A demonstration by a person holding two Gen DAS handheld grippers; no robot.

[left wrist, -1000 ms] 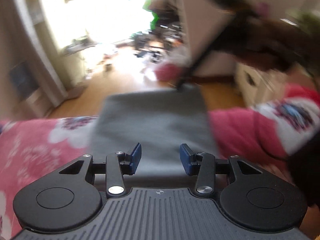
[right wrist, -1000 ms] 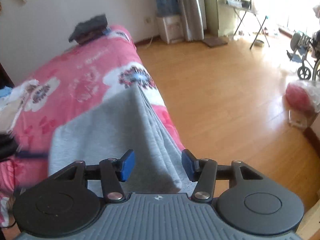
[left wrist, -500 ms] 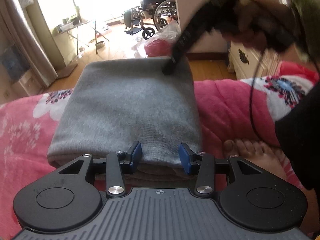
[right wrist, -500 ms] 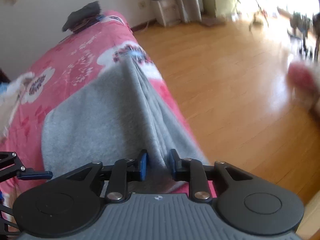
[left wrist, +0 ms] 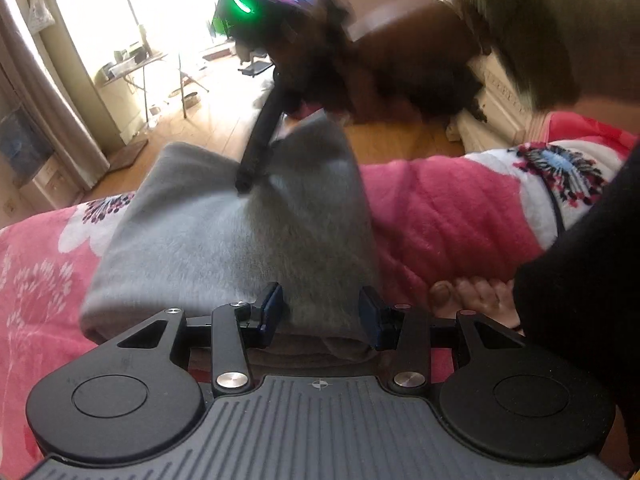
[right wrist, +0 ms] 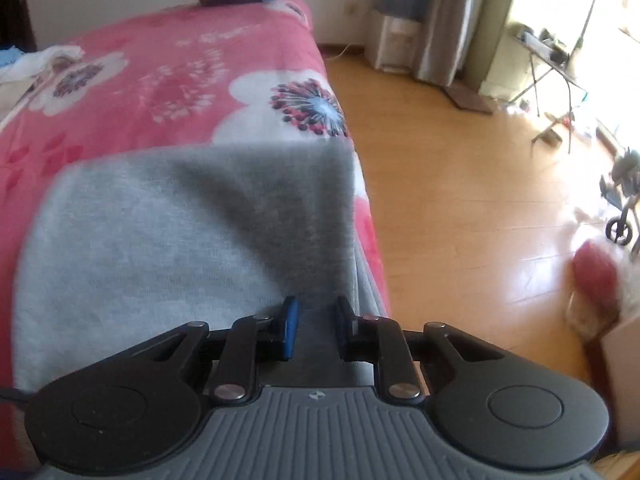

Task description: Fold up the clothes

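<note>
Gray sweatshirt (right wrist: 168,240) folded on pink floral blanket (right wrist: 160,80); your right gripper (right wrist: 314,326) pinches its lifted corner, left gripper (left wrist: 320,318) spread wide.

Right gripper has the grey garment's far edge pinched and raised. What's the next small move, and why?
Probably carry the right gripper toward the near edge by the open left gripper. It grips the grey garment, whose far corner is lifted off the pink blanket, so the fold looks half made.
</note>
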